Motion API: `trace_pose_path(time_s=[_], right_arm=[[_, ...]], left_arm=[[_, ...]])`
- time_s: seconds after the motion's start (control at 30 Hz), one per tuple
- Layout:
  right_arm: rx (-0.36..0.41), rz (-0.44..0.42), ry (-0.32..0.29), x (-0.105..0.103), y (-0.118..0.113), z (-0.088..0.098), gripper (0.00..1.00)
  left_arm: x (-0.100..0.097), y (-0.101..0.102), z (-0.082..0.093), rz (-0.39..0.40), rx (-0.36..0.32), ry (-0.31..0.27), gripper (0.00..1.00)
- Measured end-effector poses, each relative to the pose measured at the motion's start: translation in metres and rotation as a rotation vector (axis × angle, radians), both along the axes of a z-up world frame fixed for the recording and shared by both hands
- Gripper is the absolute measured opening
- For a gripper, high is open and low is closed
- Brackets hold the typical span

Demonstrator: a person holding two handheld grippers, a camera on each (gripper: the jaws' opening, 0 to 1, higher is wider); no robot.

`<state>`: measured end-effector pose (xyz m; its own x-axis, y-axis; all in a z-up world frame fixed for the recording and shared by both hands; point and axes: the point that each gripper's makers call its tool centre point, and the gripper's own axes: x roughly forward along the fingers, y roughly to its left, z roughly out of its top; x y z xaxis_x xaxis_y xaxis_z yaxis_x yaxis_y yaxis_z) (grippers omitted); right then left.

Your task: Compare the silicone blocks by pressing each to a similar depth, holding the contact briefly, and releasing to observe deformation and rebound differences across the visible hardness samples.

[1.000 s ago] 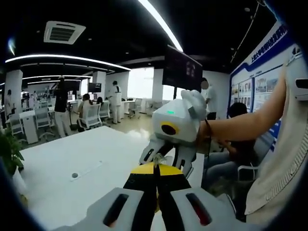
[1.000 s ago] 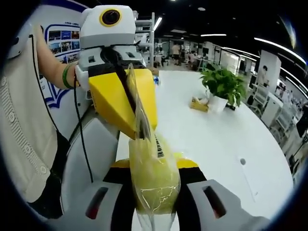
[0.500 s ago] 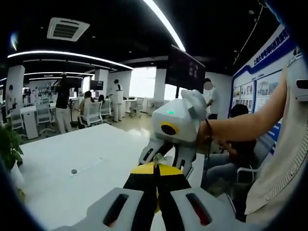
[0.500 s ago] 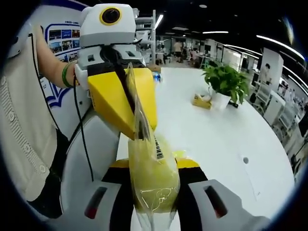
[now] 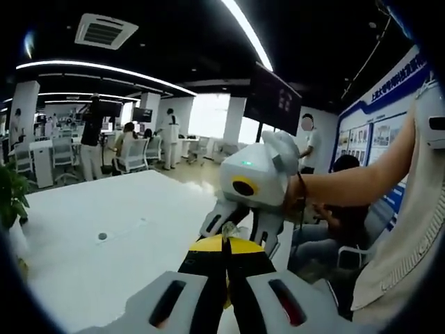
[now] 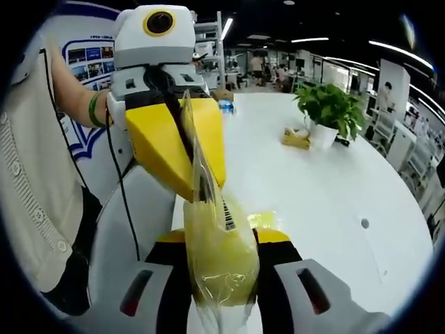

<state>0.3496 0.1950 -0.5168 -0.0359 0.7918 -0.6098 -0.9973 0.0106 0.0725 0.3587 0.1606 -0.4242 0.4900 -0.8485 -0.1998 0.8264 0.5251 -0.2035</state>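
A yellow silicone block in a clear plastic bag (image 6: pixel 219 264) with a barcode label stands upright between the jaws of my right gripper (image 6: pixel 221 240), which is shut on it. My left gripper (image 6: pixel 201 193), with yellow jaws, comes in from the upper left and pinches the bag's top edge. In the left gripper view my left gripper (image 5: pixel 224 240) is shut, with a sliver of clear plastic bag (image 5: pixel 227 229) at its tips. The right gripper (image 5: pixel 236 228) faces it closely, held by a person's hand. Both are held above the white table (image 6: pixel 327 188).
A potted plant (image 6: pixel 330 111) and a small yellow box (image 6: pixel 295 138) stand on the table's far side. A person's arm (image 5: pixel 348 181) and body fill the right. A seated person (image 5: pixel 344 209) is beyond the table edge. Chairs and standing people (image 5: pixel 90 149) are far back.
Both views have drifted slightly with the hands. The two grippers keep the same hold on the bag.
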Motion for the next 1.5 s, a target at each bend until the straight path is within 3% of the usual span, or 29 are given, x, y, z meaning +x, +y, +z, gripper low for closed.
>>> trace_pose_path(time_s=[0.2,0.37,0.6,0.73,0.9,1.07,1.23,1.5], right_arm=[[0.003,-0.010,0.007,0.002,-0.001,-0.008,0.32],[0.007,-0.033,0.011,0.004,-0.006,-0.016,0.46],[0.059,-0.120,0.024,0.008,-0.024,-0.019,0.58],[0.096,-0.173,0.029,0.007,-0.040,-0.018,0.58],[0.208,-0.304,0.022,0.007,-0.066,-0.007,0.61],[0.331,-0.484,0.035,0.009,-0.109,0.003,0.63],[0.358,-0.615,0.018,0.008,-0.143,-0.008,0.63],[0.396,-0.712,0.099,-0.001,-0.171,-0.027,0.65]], left_arm=[[0.003,0.001,-0.007,0.003,-0.020,0.032,0.00],[0.004,0.000,-0.014,0.012,-0.026,0.054,0.00],[0.006,-0.006,-0.035,0.023,-0.004,0.100,0.00],[0.008,-0.012,-0.051,0.033,-0.007,0.147,0.00],[0.012,-0.024,-0.078,0.054,0.003,0.214,0.00],[0.018,-0.038,-0.106,0.071,0.006,0.269,0.00],[0.025,-0.057,-0.133,0.080,-0.009,0.329,0.00],[0.040,-0.089,-0.166,0.087,-0.029,0.393,0.00]])
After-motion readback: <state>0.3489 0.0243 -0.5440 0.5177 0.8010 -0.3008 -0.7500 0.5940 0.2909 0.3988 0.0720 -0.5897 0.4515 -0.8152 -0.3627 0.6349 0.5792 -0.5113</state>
